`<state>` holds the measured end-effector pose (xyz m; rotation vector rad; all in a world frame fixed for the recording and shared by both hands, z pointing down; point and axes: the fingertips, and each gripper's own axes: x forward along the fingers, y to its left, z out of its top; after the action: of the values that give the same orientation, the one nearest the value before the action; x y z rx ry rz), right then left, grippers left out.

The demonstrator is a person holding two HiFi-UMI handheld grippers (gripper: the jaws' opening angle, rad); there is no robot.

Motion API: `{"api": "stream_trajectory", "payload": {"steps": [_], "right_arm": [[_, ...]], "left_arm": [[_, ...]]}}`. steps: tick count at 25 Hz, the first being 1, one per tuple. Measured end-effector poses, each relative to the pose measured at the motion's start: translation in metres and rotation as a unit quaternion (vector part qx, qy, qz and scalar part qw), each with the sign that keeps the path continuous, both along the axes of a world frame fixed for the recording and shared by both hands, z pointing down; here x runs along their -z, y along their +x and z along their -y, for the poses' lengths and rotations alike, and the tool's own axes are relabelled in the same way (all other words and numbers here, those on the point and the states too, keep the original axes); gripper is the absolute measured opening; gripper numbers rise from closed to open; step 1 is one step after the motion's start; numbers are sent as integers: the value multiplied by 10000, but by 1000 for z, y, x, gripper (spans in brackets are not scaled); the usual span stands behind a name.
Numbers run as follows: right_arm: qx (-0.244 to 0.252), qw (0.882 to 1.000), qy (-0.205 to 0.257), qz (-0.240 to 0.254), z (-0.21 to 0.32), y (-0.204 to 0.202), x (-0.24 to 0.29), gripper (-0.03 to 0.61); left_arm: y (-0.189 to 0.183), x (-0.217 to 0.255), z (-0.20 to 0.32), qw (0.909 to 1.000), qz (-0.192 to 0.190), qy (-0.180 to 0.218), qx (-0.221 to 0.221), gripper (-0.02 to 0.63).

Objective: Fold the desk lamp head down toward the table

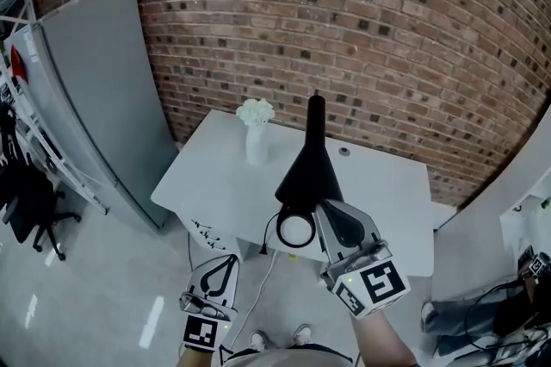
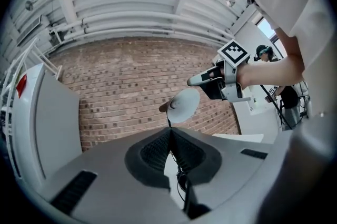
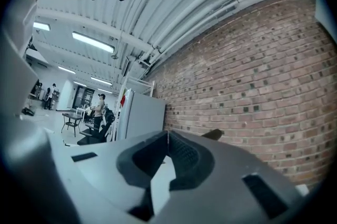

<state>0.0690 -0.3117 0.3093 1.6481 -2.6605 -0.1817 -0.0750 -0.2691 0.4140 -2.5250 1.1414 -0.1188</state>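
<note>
Table (image 1: 387, 184) by brick wall (image 1: 344, 29); lamp head (image 1: 297, 230) apparently over front edge; left claw (image 1: 225, 264), right claw (image 1: 331, 214) closed.

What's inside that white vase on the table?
Some white flowers poke out of the vase. Its side hides the stems, and whether there is water inside.

Right half of the table (image 1: 392, 184) lay bare, open from the front. The lamp (image 1: 310, 171) rose mid-table. The vase of flowers (image 1: 256, 133) crowded its left side. The brick wall (image 1: 344, 12) closed the back. The grey cabinet (image 1: 103, 98) stood off the table's left, with a floor gap between.
</note>
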Motion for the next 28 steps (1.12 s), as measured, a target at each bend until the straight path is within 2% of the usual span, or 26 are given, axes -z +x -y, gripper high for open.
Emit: {"api": "stream_trajectory", "payload": {"steps": [7, 18, 22, 24, 28], "right_arm": [[84, 9991, -390, 110, 11, 2, -32, 18], [-16, 9940, -1064, -262, 33, 5, -114, 18], [-113, 9914, -1295, -179, 48, 10, -138, 18], [-148, 9900, -1402, -76, 55, 13, -147, 18], [-189, 9887, -1488, 13, 66, 16, -159, 18]], "left_arm": [[-9, -5, 11, 9998, 64, -67, 161, 8], [-10, -12, 18, 9994, 165, -194, 241, 8], [-11, -15, 20, 9990, 258, -232, 299, 8], [-12, -15, 20, 9987, 199, -300, 374, 8], [-16, -18, 21, 9959, -238, -615, 627, 8]]}}
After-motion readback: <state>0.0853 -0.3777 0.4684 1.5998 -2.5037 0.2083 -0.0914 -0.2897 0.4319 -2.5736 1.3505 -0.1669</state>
